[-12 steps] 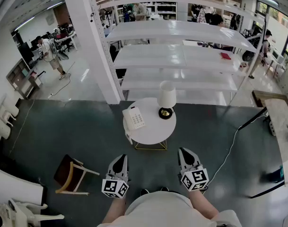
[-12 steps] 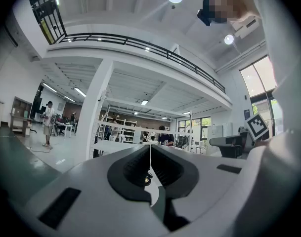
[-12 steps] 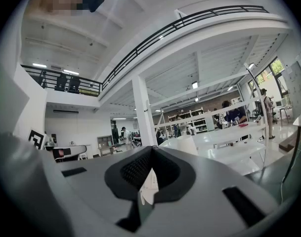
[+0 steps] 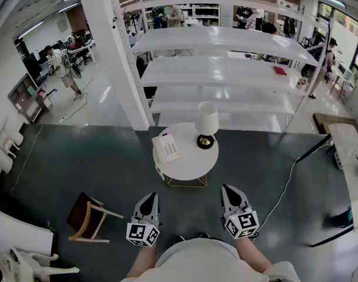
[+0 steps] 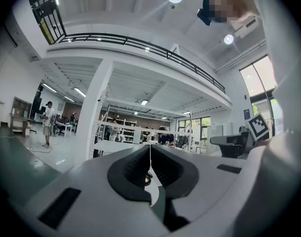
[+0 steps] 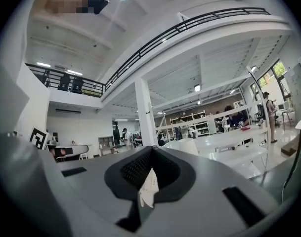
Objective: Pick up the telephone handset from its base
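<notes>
Head view: you're holding the left tool [image 4: 149, 197] and right tool [image 4: 230, 188] low by your body, both well apart from the round desk [image 4: 189, 164]. The telephone [image 4: 166, 147] is sitting at the desk's left edge, its handset [image 4: 159, 149] apparently resting on the base, with a lamp [image 4: 207, 122] at the far edge. You're at the approach step; next you're needing to close in, open one tool and line it across the handset.

Left gripper view: the jaws are meeting, nothing between them. You're not getting a clear telephone here.

Right gripper view: the jaws are pressing together, empty. Only the head view is giving you the desk layout.

White telephone [image 4: 166, 147] and lamp [image 4: 207, 124] on round table [image 4: 187, 163] at centre, left gripper [image 4: 146, 211] and right gripper [image 4: 235, 204] low in frame, chair [image 4: 89, 217] lower left
</notes>
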`<action>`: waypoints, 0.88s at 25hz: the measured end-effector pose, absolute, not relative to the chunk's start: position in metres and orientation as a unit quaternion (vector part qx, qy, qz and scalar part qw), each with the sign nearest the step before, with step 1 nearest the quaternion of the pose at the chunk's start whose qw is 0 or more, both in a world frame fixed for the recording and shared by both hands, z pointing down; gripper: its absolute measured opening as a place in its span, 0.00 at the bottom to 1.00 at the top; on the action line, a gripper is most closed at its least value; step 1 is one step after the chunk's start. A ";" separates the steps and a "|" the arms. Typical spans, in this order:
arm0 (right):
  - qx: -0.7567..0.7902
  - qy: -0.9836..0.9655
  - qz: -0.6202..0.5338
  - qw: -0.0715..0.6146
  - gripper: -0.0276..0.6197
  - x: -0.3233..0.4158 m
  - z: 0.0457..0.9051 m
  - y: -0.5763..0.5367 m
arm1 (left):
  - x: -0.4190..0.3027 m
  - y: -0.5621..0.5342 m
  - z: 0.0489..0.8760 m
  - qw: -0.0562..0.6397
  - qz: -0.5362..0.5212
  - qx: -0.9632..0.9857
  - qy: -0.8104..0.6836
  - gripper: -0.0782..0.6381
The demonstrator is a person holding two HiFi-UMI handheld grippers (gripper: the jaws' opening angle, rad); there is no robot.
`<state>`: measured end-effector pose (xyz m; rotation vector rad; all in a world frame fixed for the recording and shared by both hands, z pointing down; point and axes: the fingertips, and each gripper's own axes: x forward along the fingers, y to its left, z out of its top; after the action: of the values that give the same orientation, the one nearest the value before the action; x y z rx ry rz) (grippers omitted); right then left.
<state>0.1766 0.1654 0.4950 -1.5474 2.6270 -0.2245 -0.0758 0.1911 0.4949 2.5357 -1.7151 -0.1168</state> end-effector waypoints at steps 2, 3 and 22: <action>-0.505 0.860 -0.071 0.039 0.05 0.176 0.494 0.165 | -0.075 0.191 0.495 0.040 -0.038 0.827 -0.560 0.14; -0.504 0.860 -0.071 0.039 0.05 0.176 0.494 0.165 | -0.074 0.191 0.495 0.041 -0.038 0.827 -0.560 0.14; -0.482 0.871 -0.080 0.041 0.05 0.198 0.498 0.153 | -0.048 0.188 0.493 0.036 -0.034 0.818 -0.573 0.14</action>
<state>0.1979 0.1532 0.4984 -1.4775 2.6686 -0.2461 -0.0479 0.1882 0.4935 2.5110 -1.7611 -0.1049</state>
